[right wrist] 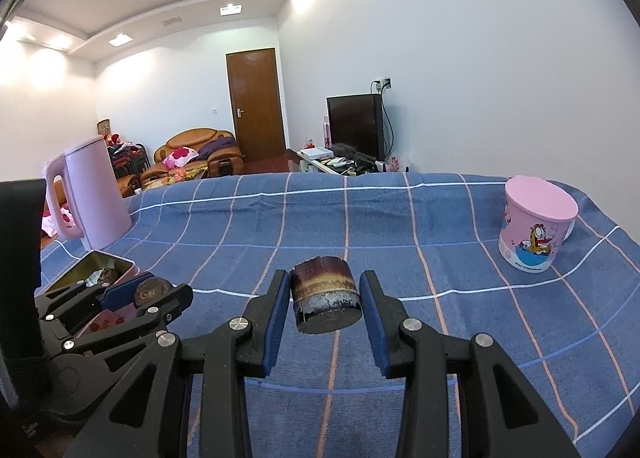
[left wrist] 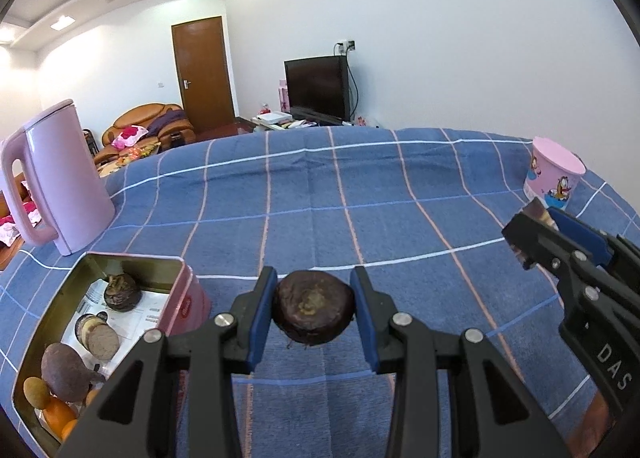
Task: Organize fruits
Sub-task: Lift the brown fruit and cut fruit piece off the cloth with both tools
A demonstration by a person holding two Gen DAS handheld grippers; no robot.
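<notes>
**Both grippers hold dark pieces above the blue cloth**

Above the near part of the checked blue cloth (left wrist: 360, 185), in the left wrist view, the left gripper (left wrist: 314, 308) grips a dark round fruit (left wrist: 313, 308) between its blue pads, jaws narrowed onto its sides, clear of the cloth. At the near left corner lies an open pink tin (left wrist: 188, 290); inside it are another dark fruit (left wrist: 122, 292), a cut round piece (left wrist: 98, 336), a brown fruit (left wrist: 66, 372) and orange ones (left wrist: 60, 412) at the nearest end. A pink kettle (left wrist: 60, 177) stands at the left edge, a pink cup (left wrist: 554, 173) near the far right corner. The right gripper (left wrist: 534, 234) enters from the right edge with a dark piece between its fingers.

Over the same near stretch of cloth (right wrist: 400, 225), in the right wrist view, the right gripper (right wrist: 325, 300) clamps a short dark cane section (right wrist: 325, 298), cut face toward the lens, jaws narrowed onto it. The left gripper (right wrist: 154, 292) shows at the left edge with its fruit (right wrist: 150, 290), just this side of the tin (right wrist: 120, 272). The kettle (right wrist: 96, 193) stands beyond it, the cup (right wrist: 536, 225) by the right edge.
</notes>
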